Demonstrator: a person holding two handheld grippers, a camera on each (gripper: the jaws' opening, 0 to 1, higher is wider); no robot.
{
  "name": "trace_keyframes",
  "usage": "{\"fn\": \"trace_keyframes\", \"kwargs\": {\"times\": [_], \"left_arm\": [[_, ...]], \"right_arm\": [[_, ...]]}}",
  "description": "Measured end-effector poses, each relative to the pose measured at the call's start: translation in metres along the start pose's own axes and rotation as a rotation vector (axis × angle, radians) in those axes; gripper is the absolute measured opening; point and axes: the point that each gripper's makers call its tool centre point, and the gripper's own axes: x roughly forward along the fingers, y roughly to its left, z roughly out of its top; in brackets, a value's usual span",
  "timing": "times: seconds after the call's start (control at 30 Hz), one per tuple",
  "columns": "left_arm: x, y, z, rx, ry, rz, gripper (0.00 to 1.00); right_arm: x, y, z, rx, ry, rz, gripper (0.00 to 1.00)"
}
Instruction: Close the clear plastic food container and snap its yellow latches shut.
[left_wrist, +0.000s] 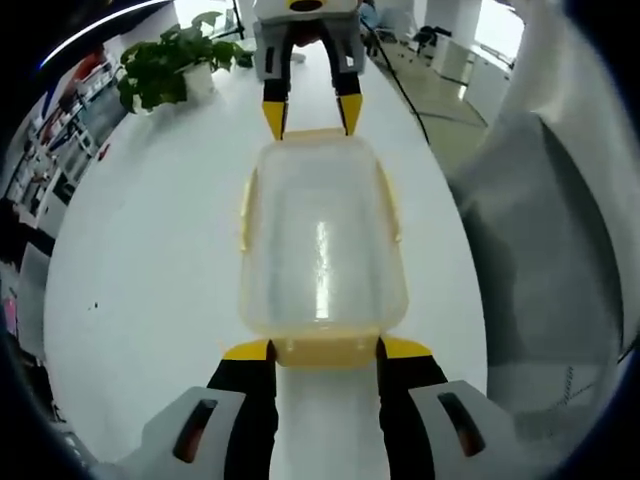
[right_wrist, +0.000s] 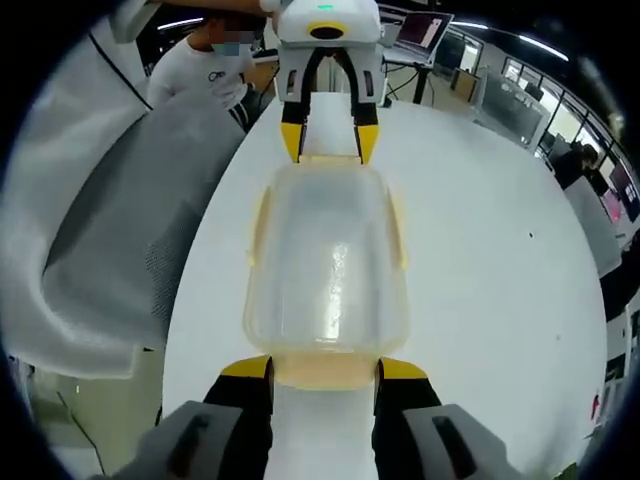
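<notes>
In the left gripper view, the left gripper (left_wrist: 325, 348) stands at the bottom with its yellow-tipped jaws spread, one at each corner of the near yellow latch (left_wrist: 325, 351) of the container (left_wrist: 322, 240), touching or just beside it; whether they squeeze it I cannot tell. The clear container lies lengthwise on the white desk (left_wrist: 150, 270) with its lid on, yellow latches showing along its long sides. At its far end the right gripper (left_wrist: 311, 112) comes down from the top, jaws spread and tips at the far latch (left_wrist: 313, 134). Beyond it a potted plant (left_wrist: 170, 65) sits on the desk, and a grey chair (left_wrist: 540, 250) stands beside the desk edge. In the right gripper view the same layout is mirrored: the right gripper (right_wrist: 324, 368) brackets the near latch (right_wrist: 324, 372) with spread jaws, the container (right_wrist: 325, 262) runs away along the desk (right_wrist: 490, 260), and the left gripper (right_wrist: 328, 141) meets its far end. A grey chair (right_wrist: 110, 240) is beside the desk, and a person (right_wrist: 205, 65) sits behind
</notes>
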Motion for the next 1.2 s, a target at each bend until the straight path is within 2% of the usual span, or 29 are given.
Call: {"fn": "trace_keyframes", "kwargs": {"times": [0.3, 0.57, 0.67, 0.73, 0.93, 1.03, 1.07, 1.1, 1.17, 1.2], "left_arm": [[0.006, 0.002, -0.006, 0.007, 0.017, -0.011, 0.37], [0.008, 0.001, -0.006, -0.005, 0.004, -0.018, 0.38], [0.009, 0.001, -0.006, 0.002, 0.008, -0.016, 0.38], [0.011, 0.001, -0.009, 0.041, 0.023, -0.007, 0.38], [0.011, 0.002, -0.011, 0.034, 0.011, -0.005, 0.38], [0.009, 0.002, -0.017, 0.043, 0.034, -0.009, 0.32], [0.009, 0.001, -0.019, 0.027, 0.037, -0.015, 0.33], [0.008, 0.000, -0.019, -0.004, 0.028, -0.019, 0.39], [0.005, 0.002, -0.018, -0.020, 0.017, -0.003, 0.47], [0.004, 0.001, -0.018, -0.023, 0.015, -0.004, 0.45]], "right_arm": [[0.007, 0.000, -0.001, 0.013, -0.016, 0.006, 0.37], [0.009, -0.001, -0.003, 0.013, -0.027, 0.015, 0.37], [0.012, 0.000, -0.004, 0.007, -0.016, 0.016, 0.38], [0.013, 0.002, -0.004, 0.020, -0.014, 0.027, 0.38], [0.012, 0.002, -0.006, 0.006, 0.000, 0.021, 0.38], [0.012, 0.004, -0.009, 0.007, 0.022, 0.034, 0.39], [0.012, 0.006, -0.011, 0.006, 0.031, 0.038, 0.44], [0.012, 0.006, -0.012, -0.010, 0.039, 0.031, 0.46], [0.010, 0.007, -0.017, -0.004, 0.062, 0.033, 0.42], [0.009, 0.008, -0.017, -0.001, 0.056, 0.037, 0.40]]}}
